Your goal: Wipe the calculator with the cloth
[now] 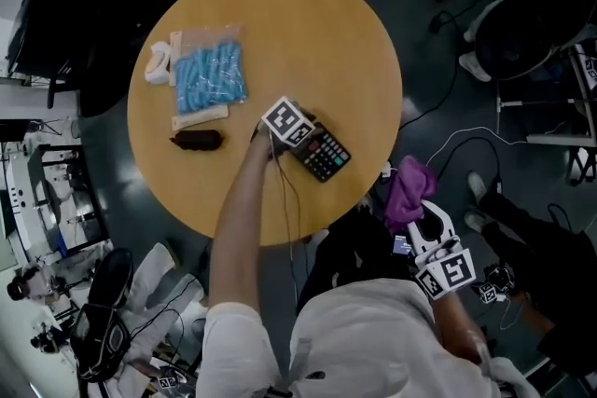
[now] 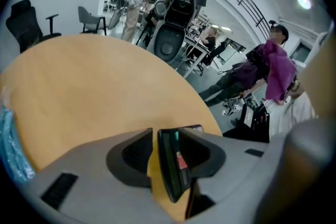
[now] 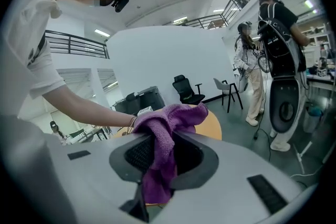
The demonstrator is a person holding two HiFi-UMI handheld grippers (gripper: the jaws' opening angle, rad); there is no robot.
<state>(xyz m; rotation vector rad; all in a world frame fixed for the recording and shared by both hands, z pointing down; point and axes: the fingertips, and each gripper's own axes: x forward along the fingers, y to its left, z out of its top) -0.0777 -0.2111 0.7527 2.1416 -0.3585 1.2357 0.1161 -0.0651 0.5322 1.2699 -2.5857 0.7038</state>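
The left gripper (image 2: pixel 164 155), jaws spread, straddles the calculator (image 1: pixel 324 154) by the table (image 1: pixel 308 23) edge, open tabletop beyond, while the right gripper (image 3: pixel 163 157) clamps the cloth (image 3: pixel 168 123) past the rim.

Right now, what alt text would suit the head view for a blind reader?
From above, a person's left claw meets a black calculator on a round wooden table, while the right claw holds a purple cloth beyond the table's edge. A bag of blue items lies there too.
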